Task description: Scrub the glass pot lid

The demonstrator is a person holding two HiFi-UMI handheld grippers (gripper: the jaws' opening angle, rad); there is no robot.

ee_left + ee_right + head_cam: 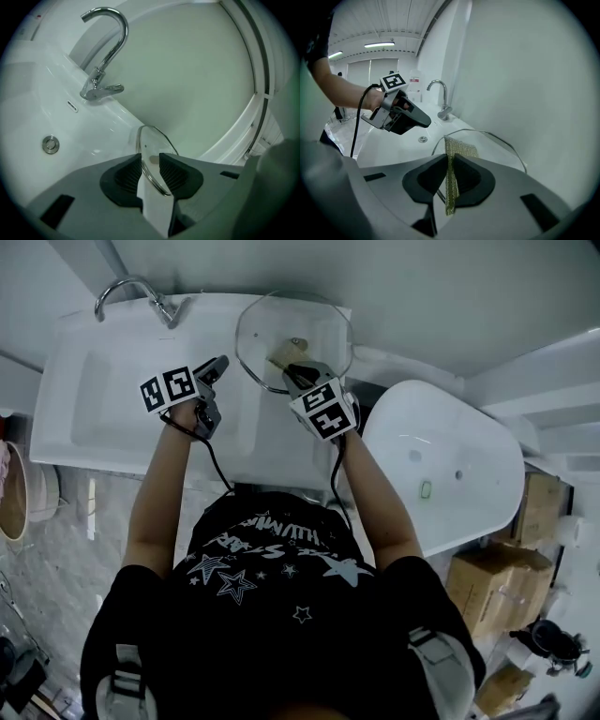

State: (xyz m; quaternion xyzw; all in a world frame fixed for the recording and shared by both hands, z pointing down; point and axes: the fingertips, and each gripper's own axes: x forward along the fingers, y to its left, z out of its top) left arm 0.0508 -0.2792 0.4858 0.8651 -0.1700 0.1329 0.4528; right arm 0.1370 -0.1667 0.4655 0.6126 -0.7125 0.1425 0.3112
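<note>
The round glass pot lid (pixel 272 324) with a metal rim stands tilted over the sink's back right end, near the wall. My right gripper (pixel 298 379) reaches its near edge and is shut on a yellow-green scrub pad (pixel 459 149) whose far end lies on the glass (pixel 497 145). The rim runs in beside the right jaws; I cannot tell whether they pinch it too. My left gripper (pixel 222 363) is open, just left of the lid and apart from it. In the left gripper view the lid (pixel 157 140) shows edge-on beyond the open left gripper (pixel 150 157), and no pad touches it.
The white sink basin (pixel 122 399) lies to the left, with a chrome faucet (pixel 141 292) at its back and a drain (pixel 50 144). A white bathtub (pixel 450 465) stands at the right. Cardboard boxes (pixel 497 582) sit on the floor beyond it.
</note>
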